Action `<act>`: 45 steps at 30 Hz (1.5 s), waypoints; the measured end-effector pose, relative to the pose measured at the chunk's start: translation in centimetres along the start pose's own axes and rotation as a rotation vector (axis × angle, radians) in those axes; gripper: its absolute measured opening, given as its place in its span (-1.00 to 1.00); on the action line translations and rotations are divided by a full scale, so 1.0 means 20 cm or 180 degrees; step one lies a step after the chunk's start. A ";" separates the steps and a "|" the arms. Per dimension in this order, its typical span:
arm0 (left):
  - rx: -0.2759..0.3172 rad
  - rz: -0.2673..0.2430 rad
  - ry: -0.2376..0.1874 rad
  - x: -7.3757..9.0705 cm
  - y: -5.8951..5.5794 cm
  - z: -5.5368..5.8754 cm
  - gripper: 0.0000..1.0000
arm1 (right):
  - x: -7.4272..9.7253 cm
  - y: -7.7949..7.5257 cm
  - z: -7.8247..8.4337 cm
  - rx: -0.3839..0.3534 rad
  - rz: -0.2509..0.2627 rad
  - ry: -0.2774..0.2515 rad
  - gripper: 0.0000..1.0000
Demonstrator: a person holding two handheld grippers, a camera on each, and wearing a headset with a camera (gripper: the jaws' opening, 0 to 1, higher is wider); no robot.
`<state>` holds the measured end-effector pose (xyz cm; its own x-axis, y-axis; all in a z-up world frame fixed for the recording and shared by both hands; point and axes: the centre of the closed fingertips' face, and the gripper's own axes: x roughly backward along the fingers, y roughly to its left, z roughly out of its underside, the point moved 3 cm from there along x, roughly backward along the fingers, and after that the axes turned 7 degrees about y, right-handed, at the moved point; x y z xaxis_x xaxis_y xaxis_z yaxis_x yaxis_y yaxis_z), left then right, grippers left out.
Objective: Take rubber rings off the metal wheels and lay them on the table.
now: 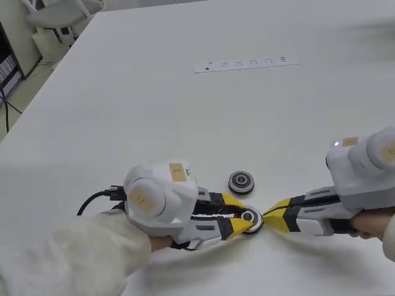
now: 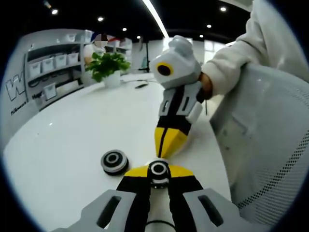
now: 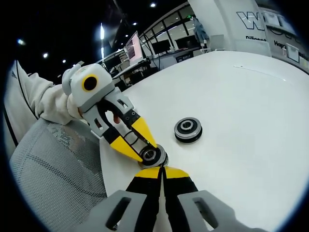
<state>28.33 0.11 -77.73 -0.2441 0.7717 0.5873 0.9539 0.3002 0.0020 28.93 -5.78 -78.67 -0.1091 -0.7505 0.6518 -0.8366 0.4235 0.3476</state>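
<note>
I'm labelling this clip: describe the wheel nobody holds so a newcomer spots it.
On the white table, find the left gripper, shut on one metal wheel. The loose wheel lies flat just beyond it, toward the power strip. Unlike its neighbour, nothing touches it.

White table [image 1: 154, 111], potted plant [image 2: 107, 65], shelves [image 2: 48, 65] of bins, ceiling spotlights [image 2: 100, 19] overhead

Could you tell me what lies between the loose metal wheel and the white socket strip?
In the head view, only bare white table separates the loose black-ringed metal wheel from the white socket strip.
</note>
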 end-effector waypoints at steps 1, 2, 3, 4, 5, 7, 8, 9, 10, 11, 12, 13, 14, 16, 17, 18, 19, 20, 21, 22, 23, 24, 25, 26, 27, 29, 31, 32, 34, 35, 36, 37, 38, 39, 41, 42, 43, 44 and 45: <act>-0.0002 0.0000 -0.0002 0.00 0.00 0.00 -0.71 | 0.00 0.00 0.00 0.0000 -0.0002 -0.0003 -1.00; -0.0001 0.0000 -0.0002 0.00 0.00 0.00 -0.71 | 0.00 0.00 0.00 -0.0004 -0.0003 -0.0005 -1.00; -0.0002 0.0000 -0.0003 0.00 0.00 0.00 -0.71 | 0.00 0.00 0.00 -0.0012 -0.0006 -0.0008 -1.00; -0.0002 -0.0002 -0.0001 0.00 0.00 0.00 -0.71 | 0.00 0.00 0.00 -0.0027 -0.0009 -0.0014 -1.00; -0.0002 -0.0003 -0.0002 0.00 0.00 0.00 -0.71 | 0.00 0.00 0.00 -0.0037 -0.0013 -0.0021 -1.00; 0.0000 -0.0004 -0.0003 0.00 0.00 0.00 -0.71 | 0.00 0.00 0.00 -0.0051 -0.0018 -0.0029 -1.00; 0.0001 -0.0005 -0.0004 0.00 0.00 0.00 -0.71 | 0.00 0.01 -0.01 -0.0062 -0.0021 -0.0035 -1.00; 0.0003 -0.0006 -0.0007 0.00 0.00 0.00 -0.71 | 0.00 0.01 -0.01 -0.0069 -0.0023 -0.0039 -1.00; 0.0003 -0.0006 -0.0008 0.00 0.00 0.00 -0.71 | 0.00 0.01 -0.01 -0.0085 -0.0027 -0.0046 -1.00; 0.0003 -0.0007 -0.0008 0.00 0.00 0.00 -0.71 | 0.00 0.01 -0.01 -0.0094 -0.0032 -0.0054 -1.00; 0.0003 -0.0007 -0.0009 0.00 0.00 0.00 -0.71 | 0.01 0.01 -0.01 -0.0111 -0.0038 -0.0065 -1.00; 0.0003 -0.0008 -0.0009 0.00 0.00 0.00 -0.71 | 0.01 0.01 -0.01 -0.0119 -0.0043 -0.0074 -1.00; 0.0002 -0.0008 -0.0009 0.00 0.00 0.00 -0.71 | 0.01 0.01 -0.02 -0.0132 -0.0050 -0.0087 -1.00; 0.0003 -0.0009 -0.0010 0.00 0.00 0.00 -0.71 | 0.01 0.01 -0.02 -0.0153 -0.0060 -0.0100 -1.00; 0.0002 -0.0009 -0.0010 0.00 0.00 0.00 -0.71 | 0.01 0.01 -0.02 -0.0169 -0.0064 -0.0106 -1.00; -0.0001 -0.0009 -0.0010 0.00 0.00 0.00 -0.71 | 0.01 0.01 -0.02 -0.0190 -0.0071 -0.0113 -1.00; -0.0004 -0.0011 -0.0008 0.00 0.00 0.00 -0.71 | 0.01 0.01 -0.02 -0.0286 -0.0091 -0.0135 -1.00; -0.0006 -0.0011 -0.0007 0.00 0.00 0.00 -0.72 | 0.01 0.01 -0.03 -0.0361 -0.0117 -0.0168 -1.00; -0.0007 -0.0012 -0.0005 0.00 0.00 0.00 -0.72 | 0.01 0.01 -0.03 -0.0428 -0.0136 -0.0176 -1.00; -0.0007 -0.0014 -0.0005 0.00 0.00 0.00 -0.72 | 0.01 0.01 -0.03 -0.0433 -0.0139 -0.0182 -1.00; -0.0006 -0.0016 -0.0006 0.00 0.00 0.00 -0.72 | 0.01 0.01 -0.03 -0.0430 -0.0139 -0.0185 -1.00; -0.0006 -0.0016 -0.0006 0.00 0.00 0.00 -0.72 | 0.01 0.01 -0.03 -0.0446 -0.0145 -0.0191 -1.00; -0.0008 -0.0016 -0.0006 0.00 0.00 0.00 -0.72 | 0.01 0.02 -0.03 -0.0459 -0.0149 -0.0193 -1.00; -0.0007 -0.0017 -0.0006 0.00 0.00 0.00 -0.72 | 0.01 0.02 -0.03 -0.0500 -0.0162 -0.0195 -1.00; -0.0007 -0.0017 -0.0007 0.00 0.00 0.00 -0.72 | 0.01 0.02 -0.03 -0.0536 -0.0172 -0.0199 -1.00; -0.0006 -0.0017 -0.0008 0.00 0.00 0.00 -0.72 | 0.01 0.02 -0.03 -0.0581 -0.0186 -0.0206 -1.00; -0.0008 -0.0020 -0.0007 0.00 0.00 0.00 -0.72 | 0.01 0.02 -0.03 -0.0602 -0.0192 -0.0209 -1.00; -0.0008 -0.0021 -0.0009 0.00 0.00 0.00 -0.72 | 0.01 0.02 -0.03 -0.0606 -0.0194 -0.0209 -1.00; -0.0011 -0.0023 -0.0010 0.00 0.00 0.00 -0.72 | 0.01 0.03 -0.03 -0.0603 -0.0196 -0.0211 -1.00; -0.0013 -0.0025 -0.0010 0.00 0.00 0.01 -0.72 | 0.01 0.03 -0.03 -0.0610 -0.0199 -0.0212 -1.00; -0.0014 -0.0028 -0.0011 0.00 0.00 0.01 -0.72 | 0.01 0.03 -0.03 -0.0636 -0.0208 -0.0218 -1.00; -0.0015 -0.0030 -0.0012 0.00 0.00 0.01 -0.72 | 0.01 0.03 -0.03 -0.0648 -0.0213 -0.0223 -1.00; -0.0014 -0.0032 -0.0014 0.00 0.00 0.01 -0.72 | 0.01 0.03 -0.03 -0.0653 -0.0215 -0.0224 -1.00; -0.0014 -0.0033 -0.0015 0.00 0.00 0.01 -0.72 | 0.01 0.03 -0.04 -0.0651 -0.0217 -0.0225 -1.00; -0.0013 -0.0035 -0.0015 0.00 0.00 0.01 -0.72 | 0.01 0.03 -0.04 -0.0652 -0.0223 -0.0227 -1.00; -0.0010 -0.0035 -0.0016 0.00 0.00 0.01 -0.72 | 0.01 0.03 -0.04 -0.0654 -0.0227 -0.0229 -1.00; -0.0006 -0.0036 -0.0018 0.00 0.00 0.01 -0.72 | 0.01 0.04 -0.04 -0.0661 -0.0237 -0.0233 -1.00; -0.0003 -0.0037 -0.0021 0.00 0.00 0.01 -0.72 | 0.01 0.04 -0.04 -0.0665 -0.0240 -0.0238 -1.00; 0.0001 -0.0040 -0.0024 0.00 0.00 0.01 -0.72 | 0.01 0.04 -0.04 -0.0671 -0.0247 -0.0240 -1.00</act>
<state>28.27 0.20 -77.82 -0.2574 0.7720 0.5812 0.9506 0.3102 0.0090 28.71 -5.16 -77.76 -0.0952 -0.8174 0.5682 -0.7143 0.4537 0.5329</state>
